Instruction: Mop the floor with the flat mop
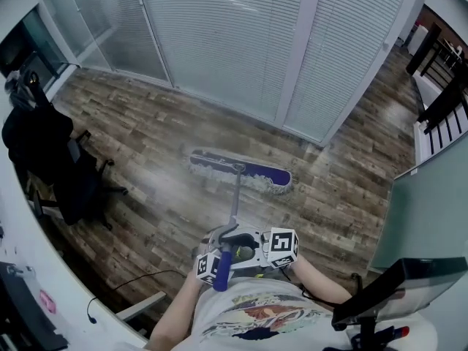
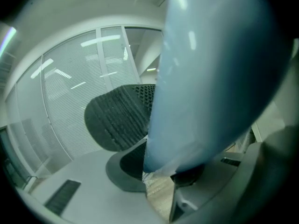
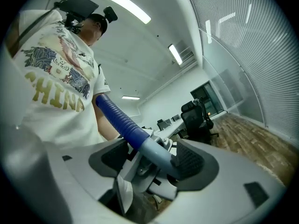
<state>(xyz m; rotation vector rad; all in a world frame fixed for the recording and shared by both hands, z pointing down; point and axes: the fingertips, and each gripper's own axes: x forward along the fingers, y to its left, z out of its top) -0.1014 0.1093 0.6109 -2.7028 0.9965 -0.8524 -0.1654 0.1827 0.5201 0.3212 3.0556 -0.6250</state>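
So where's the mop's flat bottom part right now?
In the head view the mop head lies flat on the wooden floor mid-frame, just before the blinded glass wall, right of the black office chair.

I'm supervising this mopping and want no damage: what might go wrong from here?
1. The mop head lies not far from the glass partition; a long forward push could knock its base.
2. A black cable trails over the floor near the desk at the person's left, and the office chair stands close by; a wide sweep that way could snag either.
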